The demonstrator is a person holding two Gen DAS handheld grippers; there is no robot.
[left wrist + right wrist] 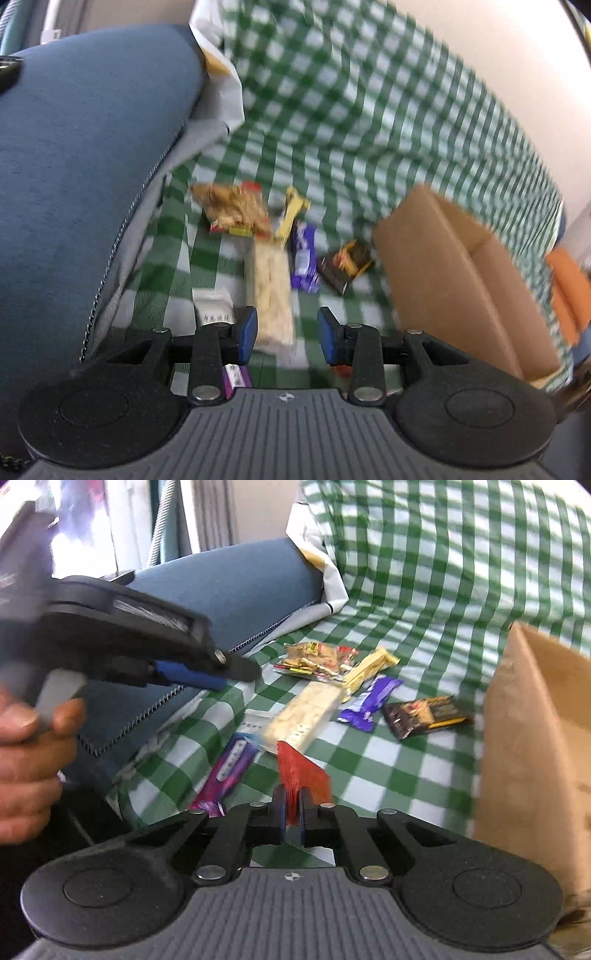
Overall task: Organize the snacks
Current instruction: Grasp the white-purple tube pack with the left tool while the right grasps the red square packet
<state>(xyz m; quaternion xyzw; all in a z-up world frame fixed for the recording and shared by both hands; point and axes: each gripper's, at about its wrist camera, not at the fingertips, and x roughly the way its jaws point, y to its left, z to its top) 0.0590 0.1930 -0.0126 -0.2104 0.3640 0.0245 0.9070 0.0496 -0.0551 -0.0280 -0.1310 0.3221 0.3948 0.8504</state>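
Left wrist view: your left gripper hangs partly parted and empty over the long pale snack bar on the green checked cloth; blur smears every label.

Right wrist view: your right gripper is clenched on a red wrapper, its lower end hidden between the pads. The cardboard box stands cut off at right.

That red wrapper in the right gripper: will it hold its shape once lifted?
Probably not. The red wrapper looks like thin crinkled film pinched at one end by the right gripper, so it should flop and weigh little. Glossy film may slip.
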